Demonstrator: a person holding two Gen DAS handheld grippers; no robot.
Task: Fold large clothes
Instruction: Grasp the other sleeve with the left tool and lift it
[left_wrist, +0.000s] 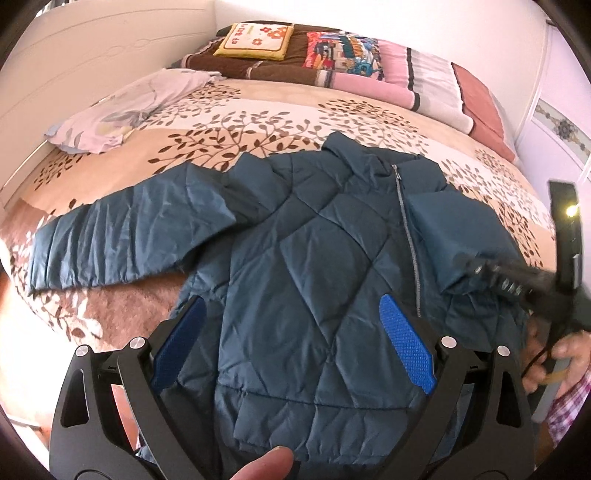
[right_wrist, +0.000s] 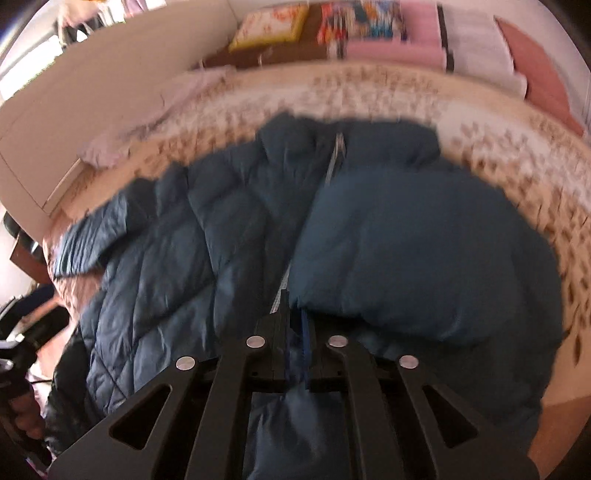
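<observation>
Big teal quilted jacket (left_wrist: 314, 236) lies zipped, front up, on the leafy bedspread (left_wrist: 258, 122), one sleeve (right_wrist: 406, 251) already folded across its chest. Right gripper (right_wrist: 295, 321) is nearly closed, pinching that sleeve's cuff, so I'd lay it flat before letting go. Left gripper (left_wrist: 291, 339) hangs wide open over the hem, holding nothing.

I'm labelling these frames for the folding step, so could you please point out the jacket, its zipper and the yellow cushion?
jacket (left_wrist: 314, 251): left wrist view, on the quilted front panel.
zipper (left_wrist: 408, 236): left wrist view, midway along the grey zip line.
yellow cushion (left_wrist: 255, 40): left wrist view, on its flowered face.
</observation>
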